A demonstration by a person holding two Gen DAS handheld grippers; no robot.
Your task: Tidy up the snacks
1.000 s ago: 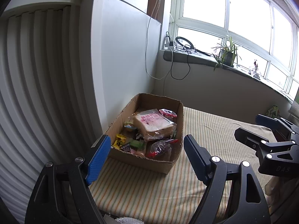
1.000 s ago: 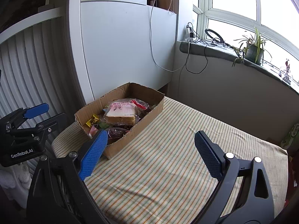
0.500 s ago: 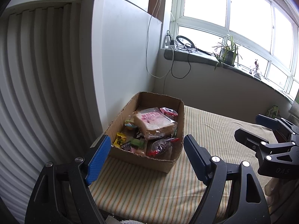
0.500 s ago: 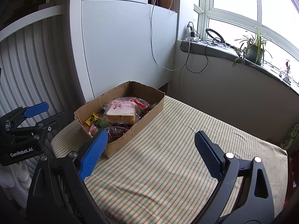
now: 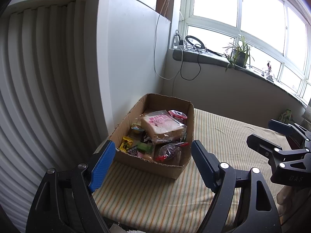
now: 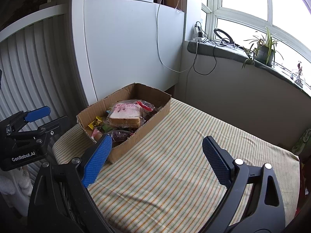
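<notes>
— Fingers first: how do both pairs stand?

— Both spread wide, nothing between them. The left gripper (image 5: 153, 162) hangs above the near edge of the striped tablecloth (image 5: 159, 198), its blue pads (image 5: 102, 165) framing the near end of the cardboard box (image 5: 147, 165). The right gripper (image 6: 157, 159) sits over the cloth further right, well apart from the box, and its left pad overlaps the box's near corner in its own view.

— Can each see the other?

— Yes. From the left wrist, the right gripper shows at the right edge as black jaws, parted. From the right wrist, the left gripper shows at the left edge, fingers also parted, with white lettering on its body.

— And the snacks?

— All inside the box, which rests on the cloth close to the white panel (image 6: 132, 48). Nearest is a dark purple-red packet (image 5: 169, 151), then a yellow sweet (image 5: 126, 143) and a green wrapper (image 5: 144, 147) toward the left side. A bagged slice of bread (image 5: 161, 125) with a pink label lies on top of the pile, and a red packet (image 5: 177, 114) sits behind it against the right wall.

— Beyond the box?

— White and black cables (image 5: 182, 66) hang down the wall from the windowsill (image 5: 210, 58). On the sill sit a ring light (image 5: 194, 41) and, further right, a potted plant (image 5: 240, 53) before the bright window (image 5: 258, 9).
</notes>
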